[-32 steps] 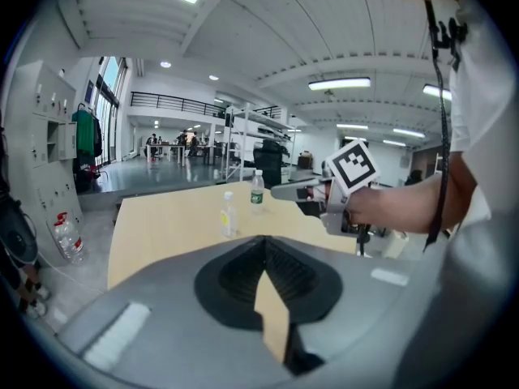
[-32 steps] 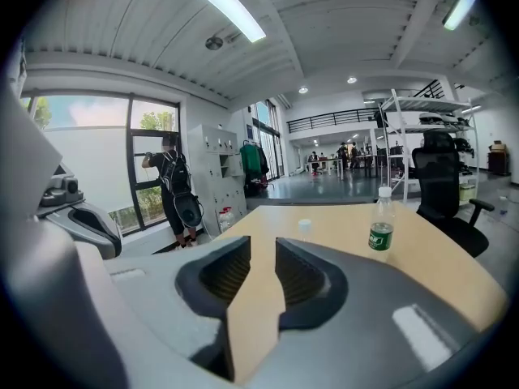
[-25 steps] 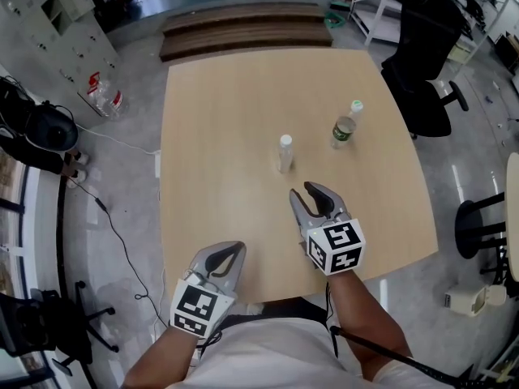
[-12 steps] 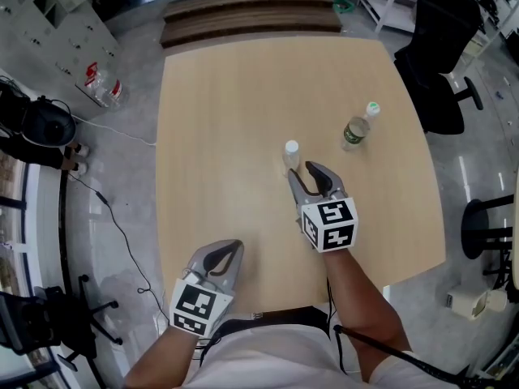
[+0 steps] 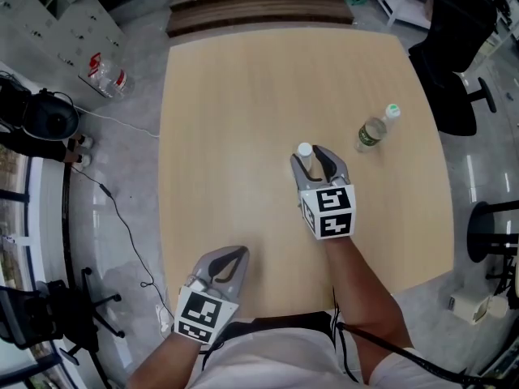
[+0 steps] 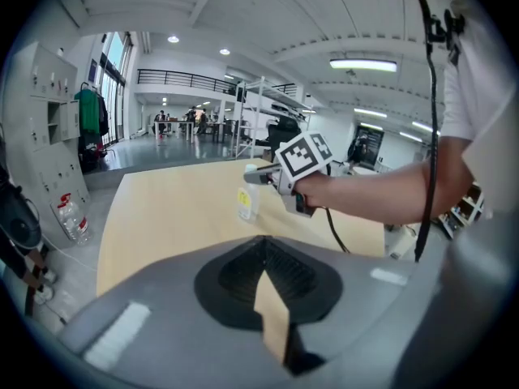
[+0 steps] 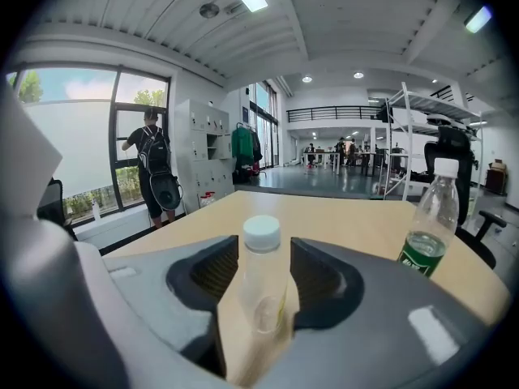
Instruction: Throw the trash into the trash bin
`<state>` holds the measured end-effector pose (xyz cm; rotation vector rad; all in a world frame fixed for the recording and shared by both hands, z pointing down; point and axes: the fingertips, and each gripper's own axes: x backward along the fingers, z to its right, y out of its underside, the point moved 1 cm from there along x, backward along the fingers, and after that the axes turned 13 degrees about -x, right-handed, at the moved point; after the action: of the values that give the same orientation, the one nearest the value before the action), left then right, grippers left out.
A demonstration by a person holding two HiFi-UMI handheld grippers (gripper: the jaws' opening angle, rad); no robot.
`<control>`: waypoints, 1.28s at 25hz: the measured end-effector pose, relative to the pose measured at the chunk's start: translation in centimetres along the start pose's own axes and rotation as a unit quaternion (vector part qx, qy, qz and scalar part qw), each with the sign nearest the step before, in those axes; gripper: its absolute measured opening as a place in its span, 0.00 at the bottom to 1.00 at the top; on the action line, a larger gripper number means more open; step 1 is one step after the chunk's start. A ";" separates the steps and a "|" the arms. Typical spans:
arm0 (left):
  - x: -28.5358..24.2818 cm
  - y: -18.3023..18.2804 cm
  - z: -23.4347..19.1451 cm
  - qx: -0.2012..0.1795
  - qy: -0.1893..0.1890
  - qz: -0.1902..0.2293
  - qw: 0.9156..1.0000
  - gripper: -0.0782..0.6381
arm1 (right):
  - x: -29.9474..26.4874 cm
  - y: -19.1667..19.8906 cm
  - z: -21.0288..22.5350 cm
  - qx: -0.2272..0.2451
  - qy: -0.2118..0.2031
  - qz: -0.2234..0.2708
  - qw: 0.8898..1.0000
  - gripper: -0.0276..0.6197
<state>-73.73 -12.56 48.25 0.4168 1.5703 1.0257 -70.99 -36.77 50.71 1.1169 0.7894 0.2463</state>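
Well short of the small clear bottle [image 7: 262,294], close to the person, the left gripper [image 6: 264,241] has its jaws together on nothing. The right gripper [image 7: 265,248] straddles that upright bottle, and its jaws have just been opening. Its own view shows gaps between pads and plastic, while the head view gives only the white cap. Beyond it, to the right, a green-labelled bottle [image 7: 427,225] shares the table [image 5: 227,120].

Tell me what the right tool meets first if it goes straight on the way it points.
The right tool would meet the small white-capped bottle first: it already stands between the jaws, which have just been opening and seem not to press it.
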 end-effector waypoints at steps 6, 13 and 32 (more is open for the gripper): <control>0.2 0.5 -0.2 0.010 -0.001 -0.002 1.000 0.12 | -1.2 -0.3 0.0 0.013 0.011 0.002 1.000 0.35; 0.4 0.6 0.0 0.008 0.004 0.005 1.000 0.12 | -0.3 -1.0 0.0 0.013 0.028 0.013 0.999 0.28; 3.7 -2.4 6.3 -0.060 0.070 0.095 0.991 0.12 | 20.9 -2.6 -1.9 -0.008 0.052 0.067 0.996 0.28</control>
<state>-68.35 -8.74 44.31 0.4239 1.6043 1.3135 -57.97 -25.12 38.79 1.1498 0.8046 0.4250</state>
